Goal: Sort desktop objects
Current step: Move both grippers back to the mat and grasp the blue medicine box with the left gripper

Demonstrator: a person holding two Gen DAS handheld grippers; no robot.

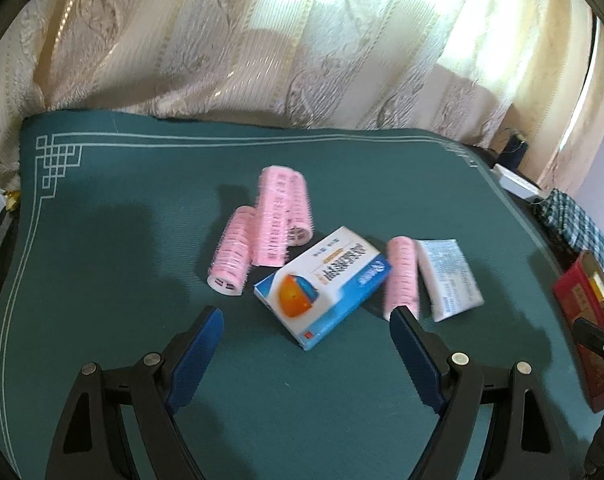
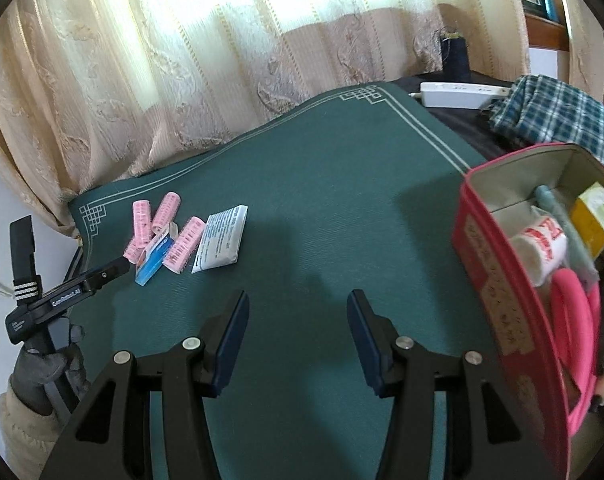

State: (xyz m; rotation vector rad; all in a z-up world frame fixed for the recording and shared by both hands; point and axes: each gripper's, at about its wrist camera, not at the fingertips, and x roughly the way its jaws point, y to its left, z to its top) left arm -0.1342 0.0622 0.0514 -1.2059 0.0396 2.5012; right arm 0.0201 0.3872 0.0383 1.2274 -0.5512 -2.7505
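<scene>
- The landmark is the blue-and-white box point(image 1: 324, 286), lying flat on the green mat point(image 1: 142, 240) that covers the worktop.
- Left of the box, three pink hair rollers point(image 1: 276, 216) lie bunched together; the nearest one point(image 1: 232, 252) shows its white end cap, and the middle one just touches the box's far corner.
- The left gripper point(image 1: 307, 314) hangs over the near end of the box with its jaws wide apart and nothing between the blue pads point(image 1: 194, 360); the box lies between the two fingertips but beyond them, untouched.
- Just right of the box, a fourth pink roller point(image 1: 402, 276) lies against its long side, partly hidden by the left gripper's right finger.
- Right of that roller, touching it, lies a white printed packet point(image 1: 448, 278).
- Well right of the box, the right gripper point(image 2: 298, 296) is over bare mat, jaws partly apart and empty.
- Seen from the right wrist, a gloved hand point(image 2: 46, 360) holds the left gripper's handle near the box.
- Far right of the box, at the mat's edge, stands an open red container point(image 2: 498, 280) holding a white-and-red roll point(image 2: 542, 248), a pink ring, a pale blue pen-like thing and a yellow box.
- Beyond the container lie a checked cloth point(image 2: 558, 116) and a white power strip point(image 2: 458, 94).
</scene>
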